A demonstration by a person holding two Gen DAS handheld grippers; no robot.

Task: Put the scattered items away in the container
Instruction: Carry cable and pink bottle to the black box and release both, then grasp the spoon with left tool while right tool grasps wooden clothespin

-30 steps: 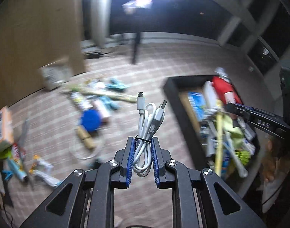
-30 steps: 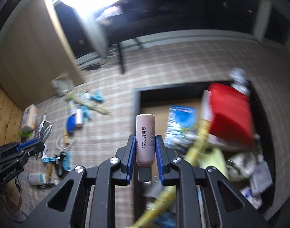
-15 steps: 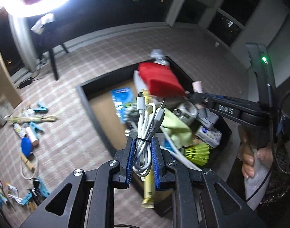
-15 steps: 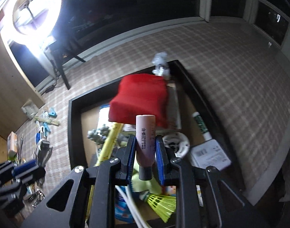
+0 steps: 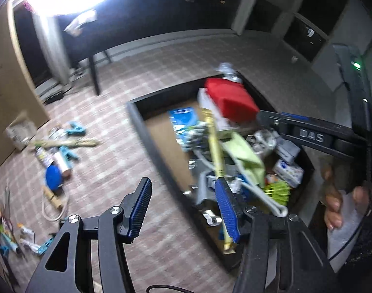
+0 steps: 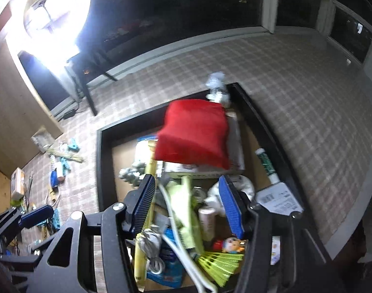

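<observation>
- The left gripper (image 5: 183, 207) hangs over the near-left rim of the black rectangular container (image 5: 159, 156), its blue-padded jaws spread wide with nothing between them.
- The right gripper (image 6: 186, 205) is above the middle of the same container (image 6: 99, 171), jaws likewise spread wide and empty.
- Below the right gripper, a pale pink cylindrical tube (image 6: 206, 222) lies among the contents, just beside a small cartoon figurine (image 6: 228, 243) and a yellow-green feathered shuttlecock (image 6: 220, 263).
- A coiled white USB cable (image 6: 153, 251) rests in the near-left part of the container, beside a long yellow stick (image 6: 140, 256) that runs lengthwise through the pile.
- A red fabric pouch (image 6: 194, 133) sits high on a white flat box (image 6: 234, 146) toward the far end; a crumpled clear plastic item (image 6: 216, 88) leans at the far rim.
- A pale green cloth (image 5: 244, 153) drapes over the centre of the pile, and a blue printed packet (image 5: 183, 119) lies on the cardboard floor of the container toward the far-left corner.
- On the checked floor mat (image 5: 108, 171) to the left of the container, items lie scattered: a blue round lid (image 5: 53, 177), a white cylinder (image 5: 61, 163), teal plastic clips (image 5: 75, 129), a bundle of pale sticks (image 5: 64, 142) and a loop of white cord (image 5: 55, 207).
- The person's right hand (image 5: 337, 195) grips the right gripper's handle at the right edge of the left wrist view.
- A bright ring light (image 6: 49, 19) glares in the upper left.
</observation>
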